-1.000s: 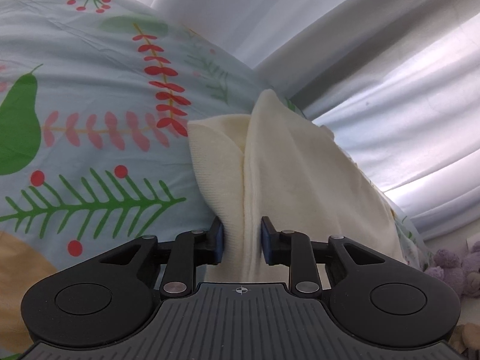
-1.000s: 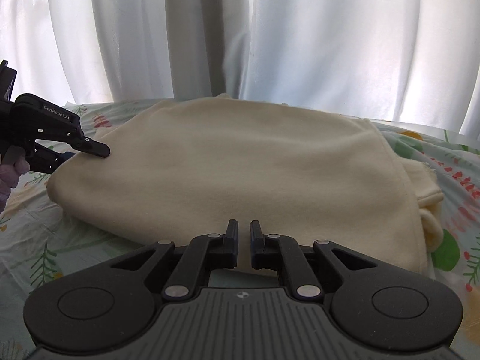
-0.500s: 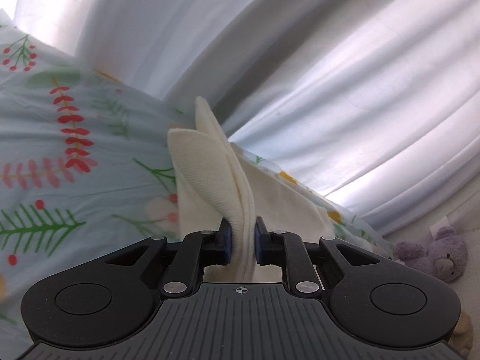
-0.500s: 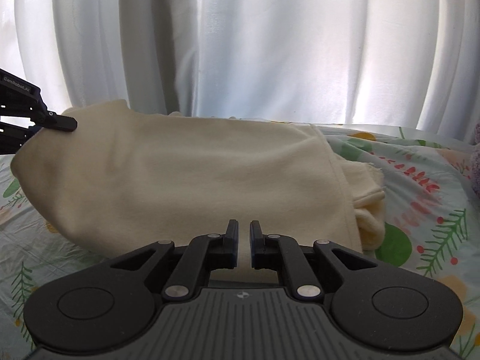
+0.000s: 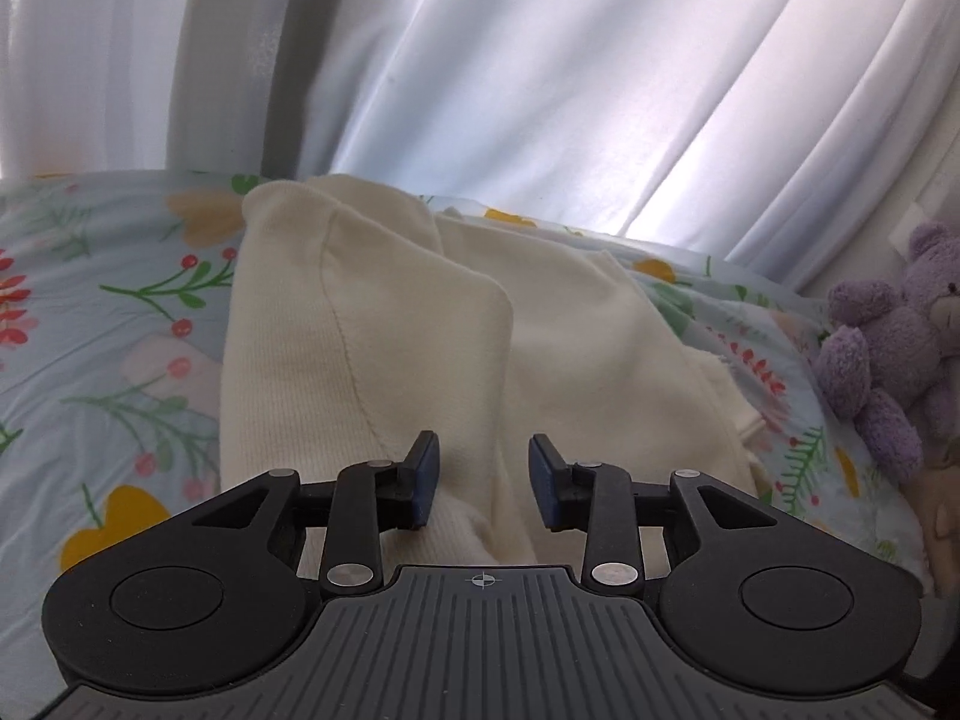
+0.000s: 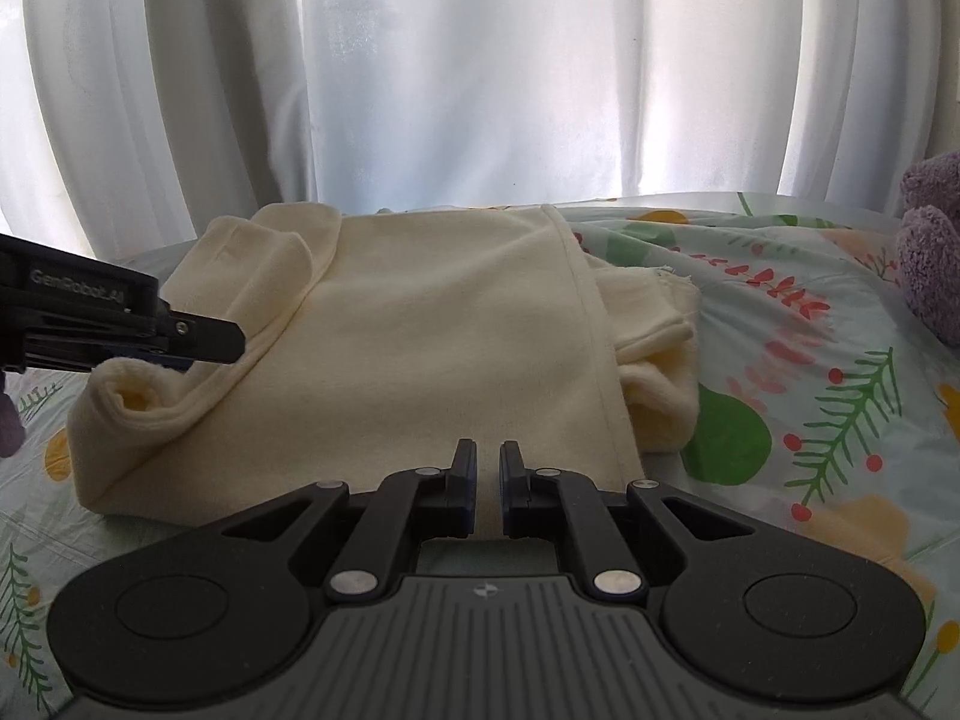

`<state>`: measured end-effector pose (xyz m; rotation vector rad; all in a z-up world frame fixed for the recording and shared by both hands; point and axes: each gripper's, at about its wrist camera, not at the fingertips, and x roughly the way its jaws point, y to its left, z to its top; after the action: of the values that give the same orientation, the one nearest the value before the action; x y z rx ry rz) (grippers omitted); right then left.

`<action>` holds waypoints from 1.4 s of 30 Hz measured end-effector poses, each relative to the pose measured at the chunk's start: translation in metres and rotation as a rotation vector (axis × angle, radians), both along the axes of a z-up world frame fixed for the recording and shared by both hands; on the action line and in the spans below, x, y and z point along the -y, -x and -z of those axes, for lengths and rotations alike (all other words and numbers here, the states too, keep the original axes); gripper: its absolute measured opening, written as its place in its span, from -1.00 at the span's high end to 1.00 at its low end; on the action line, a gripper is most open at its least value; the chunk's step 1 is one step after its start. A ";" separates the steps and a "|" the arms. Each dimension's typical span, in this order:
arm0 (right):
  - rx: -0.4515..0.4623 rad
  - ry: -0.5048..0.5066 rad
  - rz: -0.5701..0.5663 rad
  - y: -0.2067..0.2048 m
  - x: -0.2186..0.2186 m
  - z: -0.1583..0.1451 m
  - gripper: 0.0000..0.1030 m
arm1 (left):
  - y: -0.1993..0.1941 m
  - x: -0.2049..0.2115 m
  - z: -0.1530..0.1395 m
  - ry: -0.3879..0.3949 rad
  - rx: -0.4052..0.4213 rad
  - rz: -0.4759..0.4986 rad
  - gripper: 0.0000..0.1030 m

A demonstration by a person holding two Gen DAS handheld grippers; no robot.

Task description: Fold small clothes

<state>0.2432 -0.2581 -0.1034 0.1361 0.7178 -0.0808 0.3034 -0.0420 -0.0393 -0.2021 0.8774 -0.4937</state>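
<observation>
While the left gripper [image 5: 483, 474] opens over the soft, limp sweater [image 6: 420, 330], its 9 o'clock cuff [image 6: 129, 393] suits gripping; right gripper [image 6: 489, 474] stays nearly shut on nothing

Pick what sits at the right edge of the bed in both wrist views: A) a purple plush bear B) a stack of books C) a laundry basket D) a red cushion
A: a purple plush bear lies on the floral sheet to the right of the cream garment; its edge also shows in the right wrist view.
</observation>
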 end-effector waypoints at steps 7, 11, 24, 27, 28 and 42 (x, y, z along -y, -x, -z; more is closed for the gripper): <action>0.021 0.001 -0.004 0.001 0.003 -0.003 0.86 | 0.021 -0.050 -0.026 -0.038 0.118 -0.158 0.16; 0.027 -0.006 -0.034 -0.005 -0.002 -0.006 0.86 | 0.007 -0.045 0.005 -0.063 0.015 -0.153 0.17; -0.027 -0.431 -0.246 -0.081 -0.008 -0.021 0.25 | 0.009 -0.047 0.035 -0.048 -0.061 -0.145 -0.21; -0.086 -0.529 -0.260 -0.108 -0.013 -0.010 0.25 | 0.011 -0.045 0.034 -0.061 -0.050 -0.140 -0.22; -0.117 -0.561 -0.250 -0.117 -0.015 -0.004 0.25 | 0.011 -0.045 0.034 -0.060 -0.051 -0.141 -0.22; -0.129 -0.567 -0.300 -0.135 -0.029 0.006 0.54 | 0.021 -0.051 0.028 -0.062 -0.035 -0.153 -0.22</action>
<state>0.3780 -0.2290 -0.1098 0.5665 0.8681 0.4083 0.2823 0.0094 -0.0669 -0.2202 0.9029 -0.3213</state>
